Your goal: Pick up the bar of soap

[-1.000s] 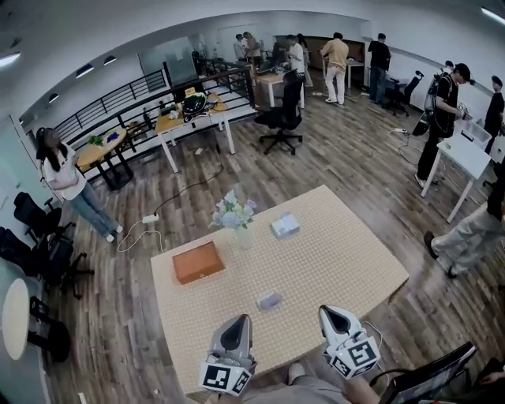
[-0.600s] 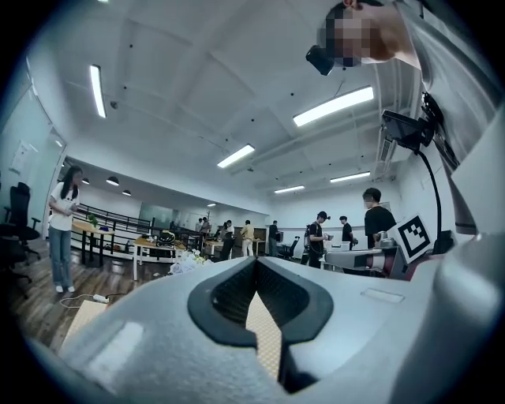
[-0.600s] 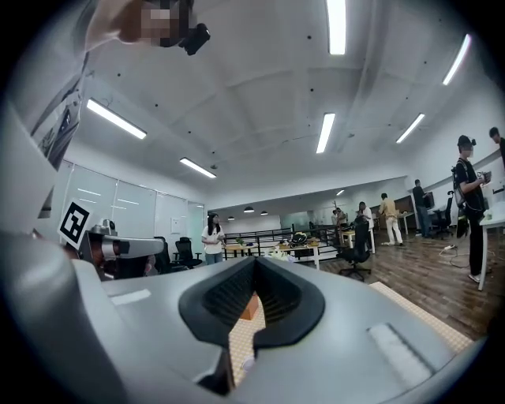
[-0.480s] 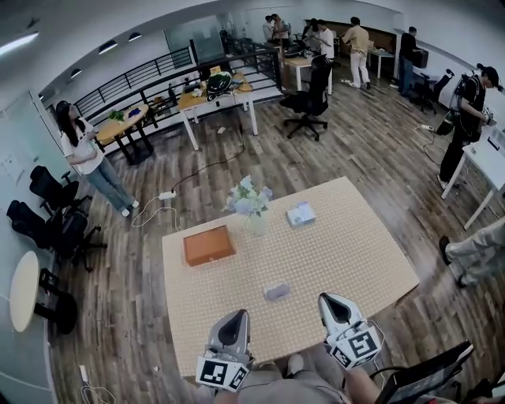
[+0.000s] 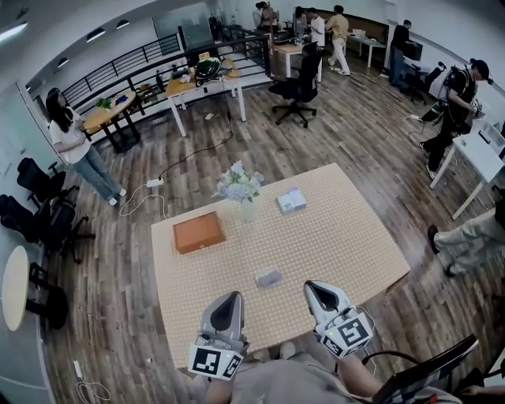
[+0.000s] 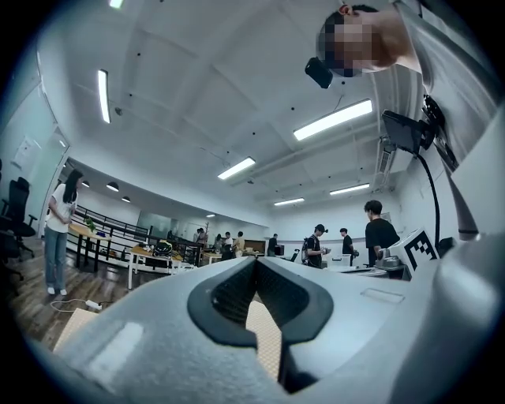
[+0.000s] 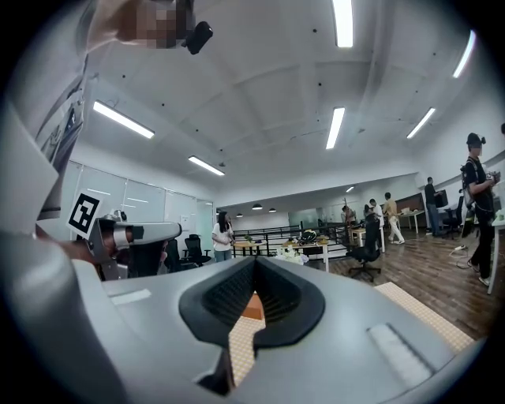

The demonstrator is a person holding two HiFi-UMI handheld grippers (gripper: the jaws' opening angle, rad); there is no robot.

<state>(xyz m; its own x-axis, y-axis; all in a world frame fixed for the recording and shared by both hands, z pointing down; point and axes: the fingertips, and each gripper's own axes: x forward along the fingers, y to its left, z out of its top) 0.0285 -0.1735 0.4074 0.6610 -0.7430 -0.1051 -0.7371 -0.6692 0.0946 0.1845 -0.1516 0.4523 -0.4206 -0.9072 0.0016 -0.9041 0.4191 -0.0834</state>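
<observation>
Left gripper [image 5: 228, 298], right gripper [image 5: 317, 287]: both jaws closed, holding nothing, at near edge of table [image 5: 355, 252]. Bar of soap [image 5: 268, 277] lies just ahead, between them. Orange box [image 5: 199, 232], flower vase [image 5: 241, 207], pale box [image 5: 291, 200] farther back, well apart from soap. Any print too small to read.

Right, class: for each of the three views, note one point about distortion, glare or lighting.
Head view: fisheye bows the table edges and the floorboards; light is even, shadows faint. Left gripper view: a black vignette rings the frame; the ceiling strip light blows out white. Right gripper view: same vignette; the overhead strip light glares too.
</observation>
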